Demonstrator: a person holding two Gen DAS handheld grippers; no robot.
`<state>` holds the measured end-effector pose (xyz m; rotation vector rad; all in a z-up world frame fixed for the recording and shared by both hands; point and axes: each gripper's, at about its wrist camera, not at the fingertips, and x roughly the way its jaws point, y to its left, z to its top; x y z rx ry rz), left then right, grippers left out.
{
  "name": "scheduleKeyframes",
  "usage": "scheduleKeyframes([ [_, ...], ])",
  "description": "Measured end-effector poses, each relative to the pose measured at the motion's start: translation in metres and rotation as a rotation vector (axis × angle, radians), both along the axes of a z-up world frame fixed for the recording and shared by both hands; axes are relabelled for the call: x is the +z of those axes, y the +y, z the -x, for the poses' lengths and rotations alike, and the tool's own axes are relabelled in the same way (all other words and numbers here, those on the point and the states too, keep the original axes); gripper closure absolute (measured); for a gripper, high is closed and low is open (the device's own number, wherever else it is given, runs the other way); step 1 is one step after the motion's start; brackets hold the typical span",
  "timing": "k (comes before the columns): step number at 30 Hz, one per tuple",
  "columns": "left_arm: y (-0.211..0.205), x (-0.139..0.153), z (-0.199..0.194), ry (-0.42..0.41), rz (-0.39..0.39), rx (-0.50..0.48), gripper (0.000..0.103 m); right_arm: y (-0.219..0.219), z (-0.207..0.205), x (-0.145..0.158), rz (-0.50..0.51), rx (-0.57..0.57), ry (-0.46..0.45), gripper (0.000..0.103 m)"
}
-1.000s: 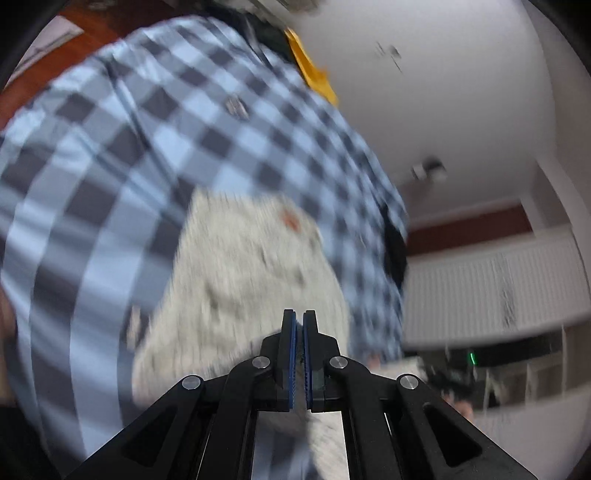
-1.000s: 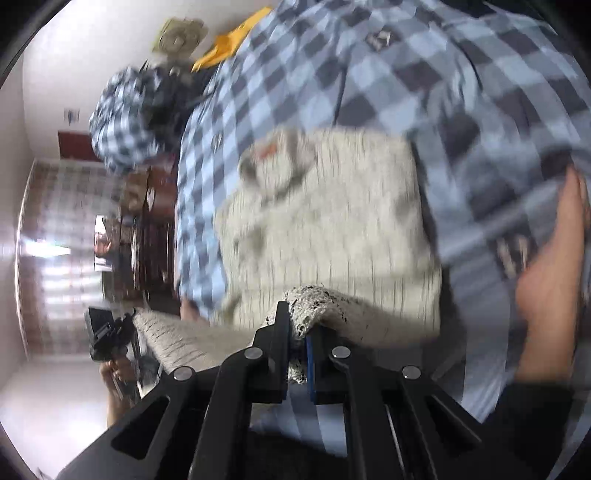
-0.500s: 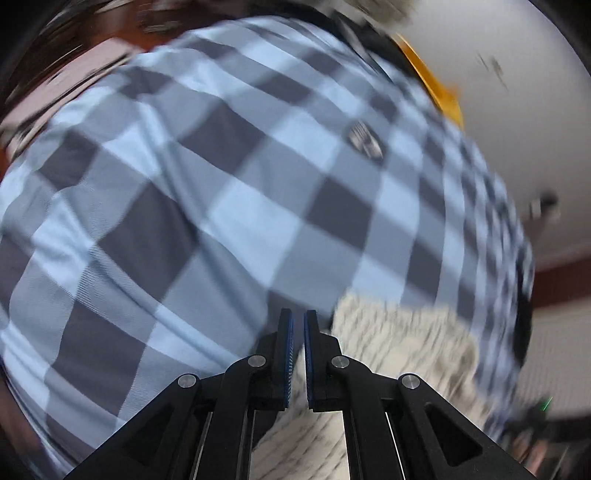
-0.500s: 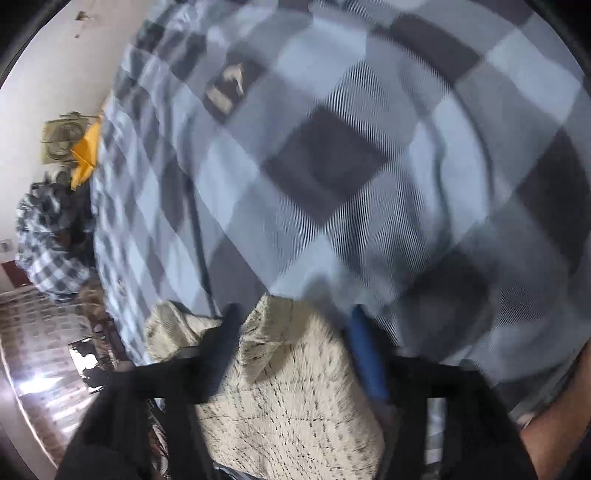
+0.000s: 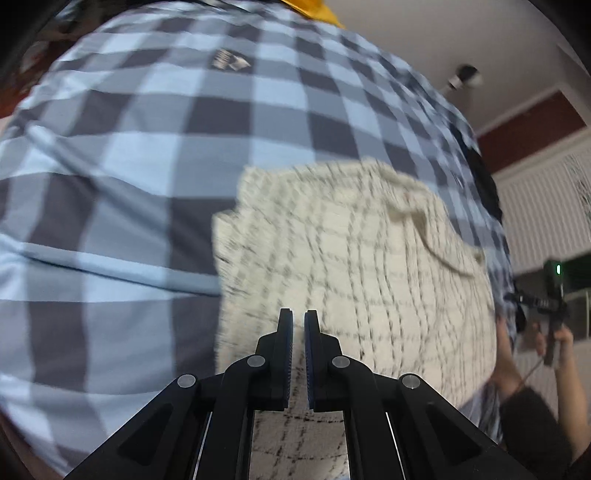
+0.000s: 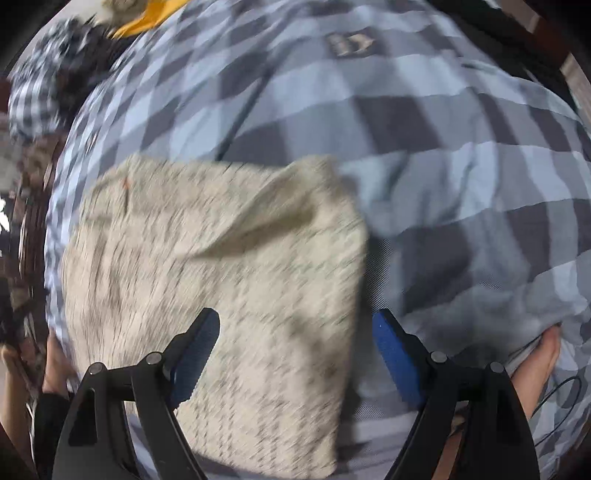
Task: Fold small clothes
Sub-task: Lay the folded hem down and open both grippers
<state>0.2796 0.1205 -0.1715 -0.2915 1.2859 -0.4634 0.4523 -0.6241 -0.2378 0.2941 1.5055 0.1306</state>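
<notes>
A small cream knitted garment with a dark grid pattern (image 5: 351, 258) lies folded on a blue and grey checked bed cover (image 5: 110, 147). My left gripper (image 5: 297, 321) hovers over the garment's near edge with its jaws almost together and nothing visible between them. In the right wrist view the garment (image 6: 221, 277) lies flat with a crease across it. My right gripper (image 6: 295, 325) is wide open above the garment's near right part and holds nothing.
A yellow cloth (image 6: 147, 22) and a checked pile (image 6: 33, 96) lie at the far end of the bed. A hand (image 5: 554, 339) holding the other gripper shows at the left wrist view's right edge. A bare foot (image 6: 539, 362) rests on the cover (image 6: 443, 147).
My right gripper has let go of the garment's corner and opened wide. The garment now lies folded on the cover. My left gripper has swung back over the garment, jaws still nearly together.
</notes>
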Motion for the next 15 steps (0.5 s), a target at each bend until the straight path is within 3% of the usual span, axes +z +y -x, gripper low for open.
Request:
scheduleKeyframes([
  [4, -0.014, -0.023, 0.002, 0.050, -0.041, -0.074, 0.099, 0.013, 0.007, -0.002, -0.010, 0.011, -0.016, 0.020],
  [8, -0.015, -0.025, 0.008, 0.042, -0.017, -0.106, 0.099, 0.003, 0.004, -0.010, -0.018, -0.026, 0.008, 0.020],
  [13, -0.002, -0.042, 0.001, 0.134, 0.042, -0.022, 0.099, -0.023, 0.001, -0.023, -0.064, -0.117, 0.054, 0.020],
  [15, -0.004, -0.044, -0.003, 0.125, 0.021, 0.003, 0.099, -0.029, 0.004, -0.029, -0.075, -0.131, 0.070, 0.020],
])
